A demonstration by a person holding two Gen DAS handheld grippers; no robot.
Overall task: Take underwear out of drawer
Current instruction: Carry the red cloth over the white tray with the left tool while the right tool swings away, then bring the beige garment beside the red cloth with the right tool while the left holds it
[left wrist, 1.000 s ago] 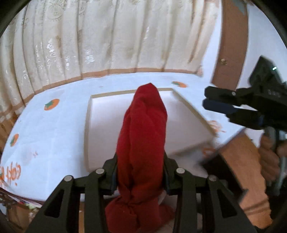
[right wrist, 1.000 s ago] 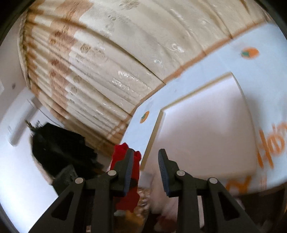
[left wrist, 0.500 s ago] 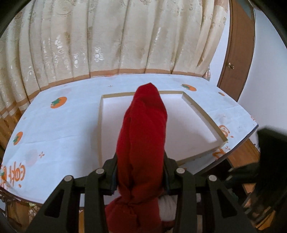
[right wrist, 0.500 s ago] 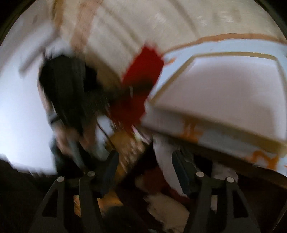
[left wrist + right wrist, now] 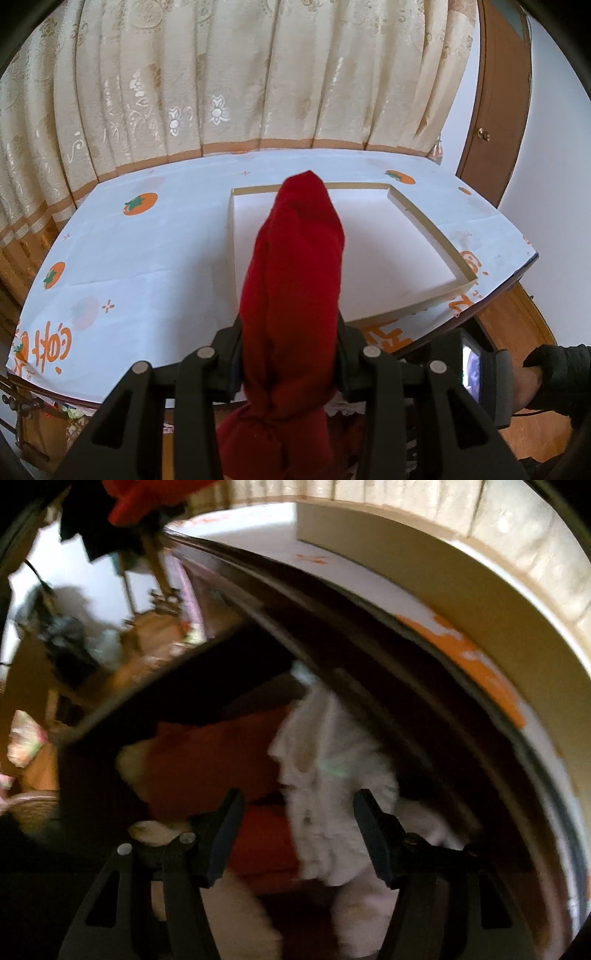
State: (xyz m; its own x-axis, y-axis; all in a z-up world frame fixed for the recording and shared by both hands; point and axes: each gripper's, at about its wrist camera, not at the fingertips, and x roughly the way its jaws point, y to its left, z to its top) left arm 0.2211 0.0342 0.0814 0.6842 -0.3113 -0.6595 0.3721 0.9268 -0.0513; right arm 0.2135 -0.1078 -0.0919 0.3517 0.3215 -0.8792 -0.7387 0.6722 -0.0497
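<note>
My left gripper (image 5: 290, 332) is shut on a rolled red underwear (image 5: 299, 258), holding it upright above the near edge of the table (image 5: 147, 258). In the left wrist view a white shallow tray (image 5: 388, 251) lies on the table behind the roll. My right gripper (image 5: 298, 805) points down into the open drawer (image 5: 184, 686) under the table edge. It is open, with nothing pressed between its fingers. Below them lie a white garment (image 5: 332, 775) and a red garment (image 5: 207, 753). The held red roll (image 5: 140, 498) shows at the top of the right wrist view.
The table carries a white cloth with orange fruit prints (image 5: 140, 203). Cream curtains (image 5: 240, 74) hang behind it and a brown door (image 5: 495, 110) stands at the right. A person's dark-sleeved hand (image 5: 554, 373) holds the right tool at the lower right. The table's edge (image 5: 369, 602) overhangs the drawer.
The right gripper dropped from beside the table top to the drawer below its edge, rolled over, and its jaws spread apart. The left gripper kept its grip on the red roll.
</note>
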